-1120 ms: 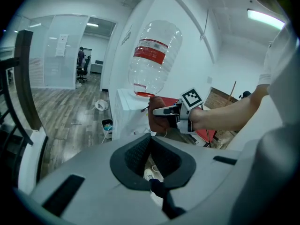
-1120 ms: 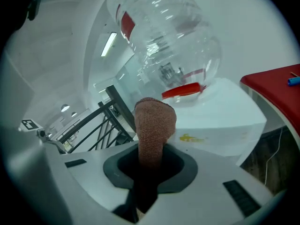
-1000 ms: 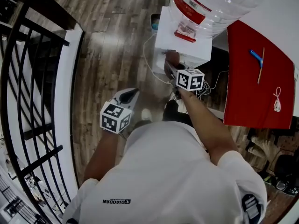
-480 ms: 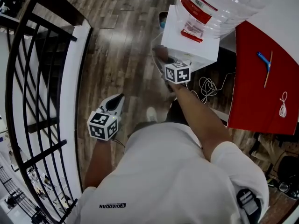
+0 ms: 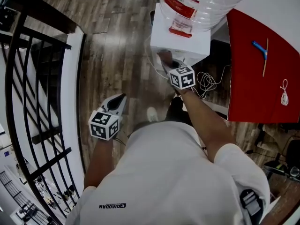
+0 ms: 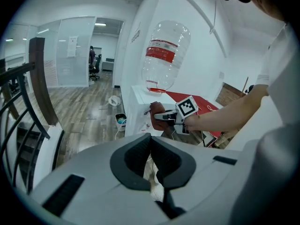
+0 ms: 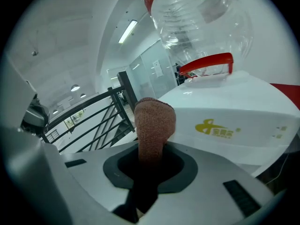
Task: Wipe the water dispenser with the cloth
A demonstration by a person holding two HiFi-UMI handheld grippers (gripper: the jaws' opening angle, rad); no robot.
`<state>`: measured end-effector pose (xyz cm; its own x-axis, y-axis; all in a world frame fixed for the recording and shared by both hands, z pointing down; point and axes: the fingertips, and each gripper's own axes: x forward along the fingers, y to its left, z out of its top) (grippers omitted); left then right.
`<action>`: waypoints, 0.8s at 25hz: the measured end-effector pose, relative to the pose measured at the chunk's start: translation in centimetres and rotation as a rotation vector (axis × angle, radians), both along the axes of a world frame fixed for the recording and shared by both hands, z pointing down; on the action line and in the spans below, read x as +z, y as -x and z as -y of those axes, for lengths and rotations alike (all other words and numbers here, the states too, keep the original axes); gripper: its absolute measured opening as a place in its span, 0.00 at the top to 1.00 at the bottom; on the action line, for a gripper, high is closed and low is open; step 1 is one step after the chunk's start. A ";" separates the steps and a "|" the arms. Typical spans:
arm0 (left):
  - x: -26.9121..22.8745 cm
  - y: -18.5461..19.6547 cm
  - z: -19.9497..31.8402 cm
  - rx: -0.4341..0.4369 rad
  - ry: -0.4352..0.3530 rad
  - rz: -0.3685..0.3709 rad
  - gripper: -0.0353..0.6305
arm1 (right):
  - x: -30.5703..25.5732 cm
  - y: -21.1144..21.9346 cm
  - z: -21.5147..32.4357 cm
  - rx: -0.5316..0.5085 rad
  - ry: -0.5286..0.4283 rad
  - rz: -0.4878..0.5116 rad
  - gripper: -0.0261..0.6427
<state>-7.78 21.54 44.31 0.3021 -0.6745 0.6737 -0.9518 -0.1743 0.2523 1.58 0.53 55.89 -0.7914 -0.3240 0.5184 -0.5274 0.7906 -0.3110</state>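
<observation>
The white water dispenser (image 5: 180, 39) carries a clear upturned bottle (image 5: 201, 1) with a red label. My right gripper (image 5: 166, 63) is shut on a reddish-brown cloth (image 5: 164, 56), which it holds against the dispenser's front below the top edge. In the right gripper view the cloth (image 7: 154, 123) sticks up from the jaws (image 7: 151, 161) beside the dispenser's (image 7: 234, 121) yellow logo. My left gripper (image 5: 119, 101) hangs lower left over the floor, shut, away from the dispenser. The left gripper view (image 6: 151, 149) shows the right gripper (image 6: 161, 117) and cloth (image 6: 156, 110) at the dispenser (image 6: 136, 109).
A black stair railing (image 5: 33, 78) runs along the left. A red table (image 5: 260, 64) at the right holds a blue tool (image 5: 258, 49) and a white cord (image 5: 283, 93). Loose cables (image 5: 206, 83) lie beside the dispenser's base. A small bin (image 6: 121, 121) stands behind it.
The right gripper swept the cloth left across the dispenser's front, then back to the right. The left gripper dropped lower and to the left and stayed shut.
</observation>
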 end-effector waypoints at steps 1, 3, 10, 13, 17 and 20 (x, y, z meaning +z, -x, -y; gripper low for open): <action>0.1 -0.4 0.3 0.012 0.000 0.000 0.96 | 0.1 -0.7 0.2 0.011 0.001 0.001 0.88; 0.1 -1.1 0.9 0.037 -0.002 0.000 0.96 | 0.1 -2.0 0.5 0.037 0.003 0.006 0.88; -0.3 -3.1 2.5 0.103 -0.019 -0.002 0.96 | 0.0 -6.3 1.5 0.117 -0.008 0.006 0.88; -0.3 -3.7 2.7 0.119 -0.020 -0.003 0.96 | 0.0 -8.4 2.2 0.157 -0.012 0.005 0.88; -0.2 -4.3 2.9 0.135 -0.017 -0.004 0.96 | -0.1 -11.3 3.3 0.221 -0.016 0.000 0.88; 0.0 -4.5 3.0 0.143 -0.017 -0.004 0.96 | 0.0 -13.2 3.9 0.256 -0.020 -0.005 0.88</action>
<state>-3.32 18.51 44.26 0.3983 -0.6358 0.6611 -0.9161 -0.3119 0.2519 14.74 -3.33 55.89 -0.6800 -0.5234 0.5135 -0.7124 0.6372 -0.2939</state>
